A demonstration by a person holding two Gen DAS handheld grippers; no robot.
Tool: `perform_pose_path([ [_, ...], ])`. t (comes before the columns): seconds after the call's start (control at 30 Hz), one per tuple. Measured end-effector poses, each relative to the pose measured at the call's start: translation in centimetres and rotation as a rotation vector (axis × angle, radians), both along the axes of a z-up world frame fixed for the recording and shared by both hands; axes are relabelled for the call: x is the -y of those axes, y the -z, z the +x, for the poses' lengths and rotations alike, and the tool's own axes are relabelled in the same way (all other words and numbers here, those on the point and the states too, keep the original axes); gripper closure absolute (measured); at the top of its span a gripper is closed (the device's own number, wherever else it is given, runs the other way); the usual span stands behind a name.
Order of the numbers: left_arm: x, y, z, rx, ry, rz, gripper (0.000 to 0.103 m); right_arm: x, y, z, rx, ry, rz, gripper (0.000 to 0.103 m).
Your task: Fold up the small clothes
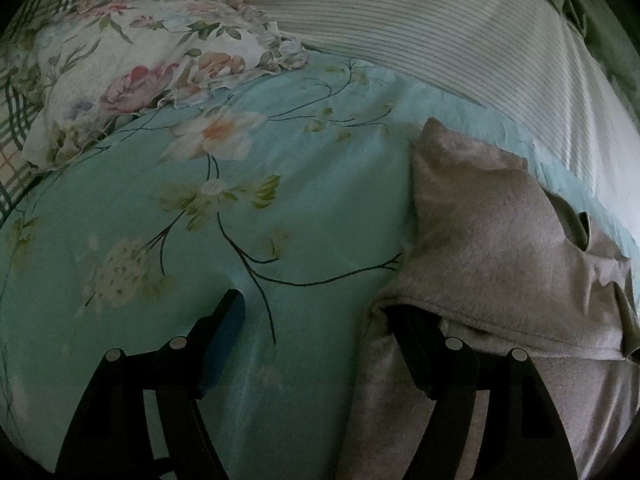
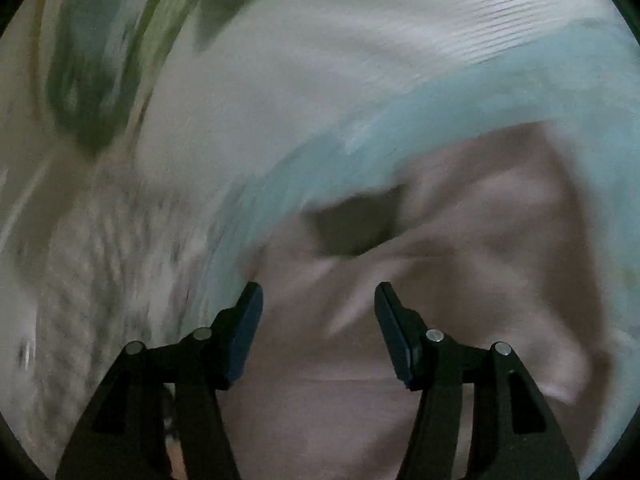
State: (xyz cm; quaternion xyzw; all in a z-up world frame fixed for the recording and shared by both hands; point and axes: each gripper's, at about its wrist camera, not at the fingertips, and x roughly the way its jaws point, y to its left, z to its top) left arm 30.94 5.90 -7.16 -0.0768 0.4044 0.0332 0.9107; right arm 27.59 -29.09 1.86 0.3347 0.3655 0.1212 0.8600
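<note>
Grey cloth [image 1: 492, 248] is seen lying on the teal floral bed sheet [image 1: 280, 208] in the left wrist view, where the left hand-held gripper [image 1: 316, 304] is spread, one finger tucked under a folded flap. A floral pillow [image 1: 132, 80] lies beyond. In the blurred right wrist view, the right hand-held gripper [image 2: 318, 292] is held spread over the cloth [image 2: 460, 260].

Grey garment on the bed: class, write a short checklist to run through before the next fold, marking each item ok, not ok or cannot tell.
1. Left gripper open: ok.
2. Right gripper open: ok.
3. Left gripper's finger under the grey garment edge: ok.
4. Garment lying flat: not ok, one part is folded up.
5. Right wrist view sharp: not ok, blurred.
6. Teal floral sheet beside the garment bare: ok.
</note>
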Motion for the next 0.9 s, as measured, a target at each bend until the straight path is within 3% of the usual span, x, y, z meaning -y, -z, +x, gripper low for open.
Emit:
perform_pose_path([
  [0.13, -0.1, 0.1, 0.0, 0.004, 0.001, -0.006, 0.028, -7.0, 1.0, 8.9, -0.039, -0.252, -0.063, 0.043],
  [0.23, -0.3, 0.1, -0.1, 0.016, 0.002, -0.016, 0.027, -10.3, 0.2, 14.4, -0.015, -0.349, -0.154, 0.043],
  [0.3, -0.5, 0.2, -0.1, 0.022, 0.002, -0.032, 0.027, -11.6, 0.4, 16.8, -0.025, -0.406, -0.210, 0.031],
  [0.37, -0.7, 0.2, -0.2, 0.028, 0.003, -0.049, 0.027, -13.7, 1.9, 19.9, -0.117, -0.507, -0.269, 0.030],
  [0.4, -0.8, 0.2, -0.3, 0.033, 0.004, -0.059, 0.027, -14.2, 2.9, 20.6, -0.163, -0.553, -0.260, 0.030],
  [0.47, -1.0, 0.1, -0.4, 0.045, 0.003, -0.077, 0.027, -16.0, 4.4, 21.6, -0.214, -0.700, -0.148, 0.030],
  [0.53, -1.2, 0.1, -0.6, 0.060, -0.001, -0.098, 0.027, -18.2, 4.4, 22.2, -0.166, -0.770, -0.095, 0.030],
  [0.63, -1.5, 0.1, -0.8, 0.073, -0.006, -0.124, 0.027, -19.0, 4.5, 23.7, -0.091, -0.709, 0.070, 0.030],
  [0.73, -2.1, -0.1, -1.1, 0.084, -0.038, -0.140, 0.027, -17.2, 5.5, 25.0, -0.043, -0.489, 0.201, 0.030],
  [0.8, -2.6, -0.2, -1.2, 0.081, -0.044, -0.175, 0.027, -15.7, 5.6, 24.6, -0.028, -0.395, 0.230, 0.030],
  [0.9, -2.8, -0.3, -1.3, 0.064, -0.057, -0.180, 0.027, -13.7, 4.2, 22.8, -0.001, -0.346, 0.196, 0.030],
])
